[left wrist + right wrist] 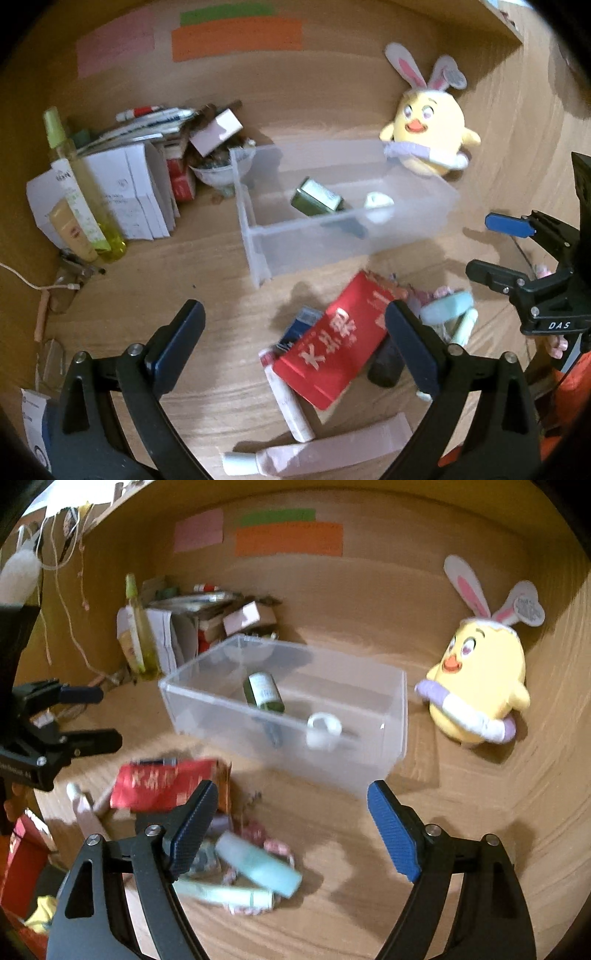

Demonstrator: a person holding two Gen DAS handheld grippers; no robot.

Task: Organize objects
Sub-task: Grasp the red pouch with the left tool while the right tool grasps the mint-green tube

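A clear plastic box (258, 240) (207, 709) stands mid-table and holds a dark green bottle (317, 201) (264, 694) and a small white cap (378, 203) (323, 729). In front of it lies a heap: a red packet (332, 350) (162, 782), a pink tube (332, 454), a white tube (291, 410) and mint tubes (258, 864) (447, 308). My left gripper (293, 314) (99, 716) hangs open above the red packet. My right gripper (291, 790) (491, 247) is open above the mint tubes. Neither holds anything.
A yellow plush chick with rabbit ears (428, 136) (480, 686) sits right of the box. At the back left stand a yellow-green spray bottle (88, 199), white cartons, papers and a bowl (221, 173). Coloured paper strips (236, 38) hang on the back wall. A cable (22, 277) lies at the left.
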